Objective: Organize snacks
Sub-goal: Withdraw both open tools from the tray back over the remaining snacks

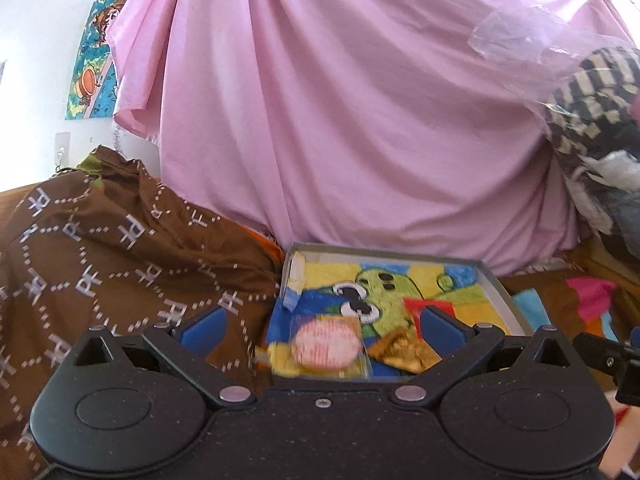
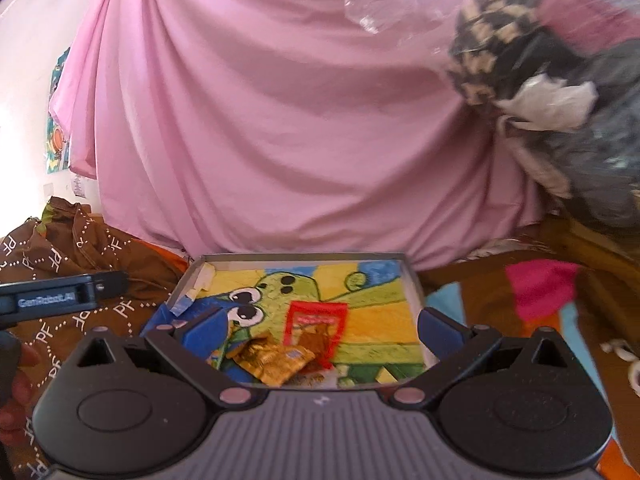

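Note:
A shallow grey box [image 1: 496, 280] [image 2: 412, 280] with a cartoon drawing on its bottom lies on the brown bedding. In it lie a gold wrapped snack [image 2: 272, 358] [image 1: 404, 350] and a red packet [image 2: 316, 326] [image 1: 416, 308]. In the left wrist view a clear packet with a pink-striped round snack [image 1: 324, 344] is blurred at the box's near edge, between the open fingers of my left gripper [image 1: 322, 326]. My right gripper [image 2: 320, 326] is open and empty above the box's near part.
A pink sheet [image 1: 340, 120] hangs right behind the box. A brown patterned cloth [image 1: 100, 248] is heaped on the left. A pink cloth [image 2: 540, 286] and a blue one [image 2: 446, 300] lie on the right. A bundle of clothes in plastic [image 2: 560, 80] sits upper right.

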`<action>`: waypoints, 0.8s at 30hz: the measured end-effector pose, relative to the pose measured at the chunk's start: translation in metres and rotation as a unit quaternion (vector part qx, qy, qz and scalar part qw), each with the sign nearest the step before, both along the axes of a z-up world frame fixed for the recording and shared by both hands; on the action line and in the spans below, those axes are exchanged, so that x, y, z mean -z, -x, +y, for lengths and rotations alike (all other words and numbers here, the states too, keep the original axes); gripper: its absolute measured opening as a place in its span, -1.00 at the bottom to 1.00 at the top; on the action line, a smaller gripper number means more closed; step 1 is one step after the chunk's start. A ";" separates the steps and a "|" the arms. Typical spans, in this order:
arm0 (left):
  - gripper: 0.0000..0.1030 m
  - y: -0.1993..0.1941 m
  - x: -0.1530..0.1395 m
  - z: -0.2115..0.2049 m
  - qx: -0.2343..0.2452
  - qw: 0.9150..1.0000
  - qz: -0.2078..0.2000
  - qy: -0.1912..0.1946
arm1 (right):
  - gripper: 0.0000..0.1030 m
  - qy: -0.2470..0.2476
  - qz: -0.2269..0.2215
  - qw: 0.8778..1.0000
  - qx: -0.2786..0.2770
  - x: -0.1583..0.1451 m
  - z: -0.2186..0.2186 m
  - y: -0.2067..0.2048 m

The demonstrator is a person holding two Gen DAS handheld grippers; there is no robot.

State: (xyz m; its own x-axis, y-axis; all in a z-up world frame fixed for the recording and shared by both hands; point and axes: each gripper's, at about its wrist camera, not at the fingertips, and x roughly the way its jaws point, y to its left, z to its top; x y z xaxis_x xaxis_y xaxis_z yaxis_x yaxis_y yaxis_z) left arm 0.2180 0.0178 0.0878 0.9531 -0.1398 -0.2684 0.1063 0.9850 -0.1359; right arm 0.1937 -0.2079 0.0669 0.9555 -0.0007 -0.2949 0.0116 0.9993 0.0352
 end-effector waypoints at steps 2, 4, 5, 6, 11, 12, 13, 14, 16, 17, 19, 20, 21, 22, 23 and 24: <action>0.99 0.018 0.003 0.001 0.004 1.000 0.006 -0.003 | 1.00 -0.005 0.003 1.000 0.006 0.002 -0.003 0.015; 0.99 0.034 0.007 0.003 0.008 1.000 0.013 -0.006 | 1.00 -0.008 0.006 1.000 0.013 0.004 -0.005 0.030; 0.99 0.042 0.009 0.004 0.010 1.000 0.017 -0.009 | 1.00 -0.008 0.007 1.000 0.015 0.006 -0.006 0.038; 0.99 0.051 0.012 0.005 0.012 1.000 0.022 -0.013 | 1.00 -0.008 0.009 1.000 0.017 0.007 -0.007 0.046; 0.99 0.084 0.027 0.009 0.013 0.998 0.049 -0.034 | 1.00 -0.004 0.028 0.999 0.019 0.017 -0.011 0.082; 0.99 0.090 0.030 0.011 0.011 0.998 0.054 -0.035 | 1.00 -0.003 0.032 0.999 0.018 0.019 -0.010 0.088; 0.99 0.096 0.034 0.012 0.010 0.998 0.059 -0.036 | 1.00 -0.001 0.038 0.999 0.016 0.022 -0.010 0.094; 0.99 0.102 0.038 0.014 0.009 0.997 0.067 -0.037 | 1.00 0.000 0.043 0.999 0.013 0.024 -0.009 0.101; 0.99 0.111 0.046 0.018 0.005 0.996 0.078 -0.037 | 1.00 0.003 0.053 0.999 0.011 0.030 -0.007 0.112; 0.99 0.117 0.051 0.020 0.004 0.996 0.084 -0.039 | 1.00 0.003 0.059 0.998 0.010 0.033 -0.006 0.117; 0.99 0.124 0.058 0.023 0.002 0.995 0.092 -0.043 | 1.00 -0.001 0.072 0.997 0.011 0.041 -0.004 0.127; 0.99 0.129 0.063 0.024 0.001 0.994 0.097 -0.046 | 1.00 -0.002 0.079 0.997 0.008 0.045 -0.002 0.131; 0.99 0.133 0.067 0.026 -0.001 0.994 0.102 -0.049 | 1.00 -0.002 0.085 0.996 0.006 0.049 -0.001 0.135; 0.99 0.135 0.070 0.028 -0.001 0.993 0.106 -0.050 | 1.00 -0.002 0.090 0.996 0.005 0.052 0.001 0.138; 0.99 0.138 0.074 0.030 -0.001 0.992 0.112 -0.051 | 1.00 -0.003 0.097 0.995 0.003 0.056 0.003 0.141; 0.99 0.140 0.078 0.032 -0.001 0.992 0.118 -0.051 | 1.00 -0.004 0.102 0.995 0.000 0.059 0.005 0.144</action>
State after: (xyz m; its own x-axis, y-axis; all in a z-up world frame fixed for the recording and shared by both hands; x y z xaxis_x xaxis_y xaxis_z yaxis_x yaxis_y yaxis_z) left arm 0.0777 0.0497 0.0095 0.8628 -0.0977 -0.4960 0.0809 0.9952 -0.0553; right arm 0.0498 -0.2026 0.0078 0.8757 0.0029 -0.4828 0.0188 0.9990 0.0399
